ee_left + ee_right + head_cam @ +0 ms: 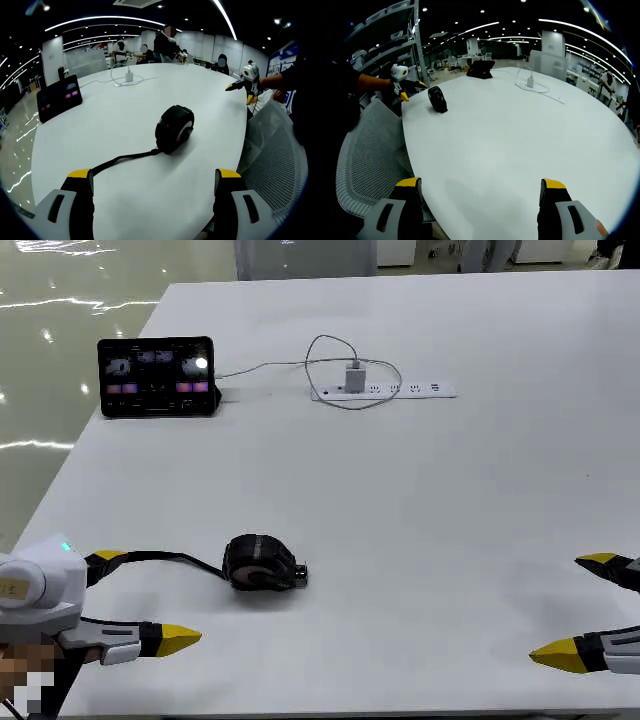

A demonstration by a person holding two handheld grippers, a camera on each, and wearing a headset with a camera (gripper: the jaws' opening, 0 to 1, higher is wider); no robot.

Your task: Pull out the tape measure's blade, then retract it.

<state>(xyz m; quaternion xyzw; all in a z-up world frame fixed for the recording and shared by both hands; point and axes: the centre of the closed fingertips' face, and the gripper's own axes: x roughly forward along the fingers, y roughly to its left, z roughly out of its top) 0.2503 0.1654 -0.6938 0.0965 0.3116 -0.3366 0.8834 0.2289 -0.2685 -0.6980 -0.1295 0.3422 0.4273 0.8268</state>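
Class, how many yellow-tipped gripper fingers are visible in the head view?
4. Two fingers of the left gripper at the lower left, beside the round black tape measure; two of the right gripper at the lower right edge. None hidden.

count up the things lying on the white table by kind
tape measure: 1
tablet: 1
power strip: 1
charger with its cable: 1
total: 4
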